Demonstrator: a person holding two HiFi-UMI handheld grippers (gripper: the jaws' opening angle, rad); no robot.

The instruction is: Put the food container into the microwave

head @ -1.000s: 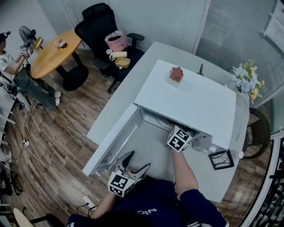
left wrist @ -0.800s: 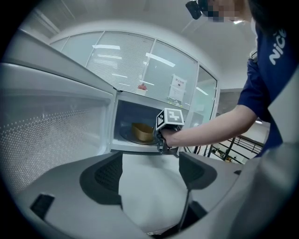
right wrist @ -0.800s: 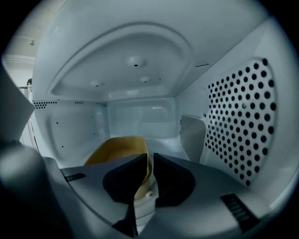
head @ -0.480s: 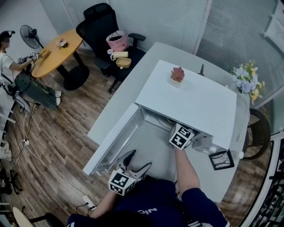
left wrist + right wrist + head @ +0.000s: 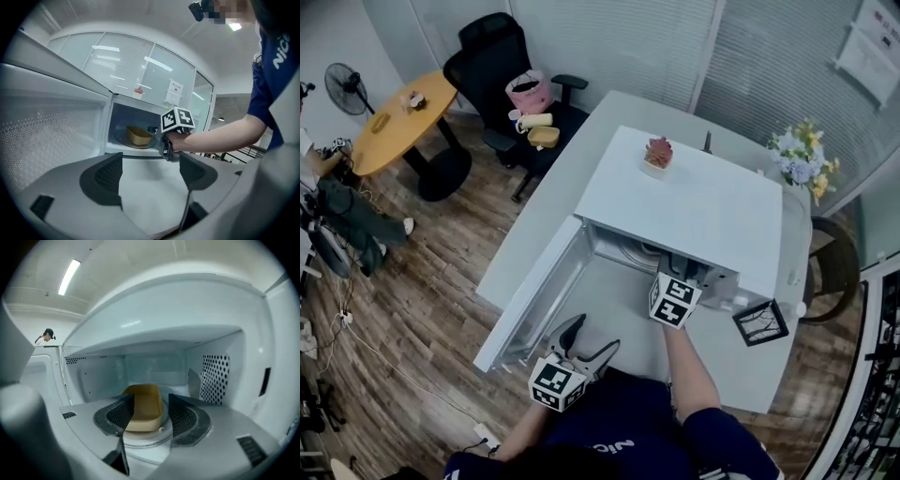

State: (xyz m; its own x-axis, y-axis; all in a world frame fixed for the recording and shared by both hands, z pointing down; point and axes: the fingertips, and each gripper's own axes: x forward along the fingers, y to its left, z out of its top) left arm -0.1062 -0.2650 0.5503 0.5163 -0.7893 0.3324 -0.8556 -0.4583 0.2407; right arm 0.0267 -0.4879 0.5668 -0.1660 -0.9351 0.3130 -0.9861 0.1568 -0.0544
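The white microwave [image 5: 684, 211] stands on the desk with its door [image 5: 534, 295] swung open to the left. A tan food container [image 5: 147, 411] sits on the glass turntable inside, also seen in the left gripper view [image 5: 138, 135]. My right gripper [image 5: 151, 404] is at the oven mouth. Its jaws have just been opening and now stand open, the container past the tips with neither pad pressing it. Its marker cube [image 5: 673, 300] shows below the oven's front edge. My left gripper [image 5: 589, 339] hovers open and empty over the desk before the door.
A small pink plant [image 5: 657, 155] stands on the microwave's top. A black wire holder [image 5: 759, 322] sits at the desk's right, flowers [image 5: 802, 159] at the far right corner. A black chair [image 5: 502, 66] and a round wooden table [image 5: 398, 117] stand beyond the desk.
The right gripper's cube has drawn slightly back from the oven mouth. The head view has shifted. The left gripper has kept its place.
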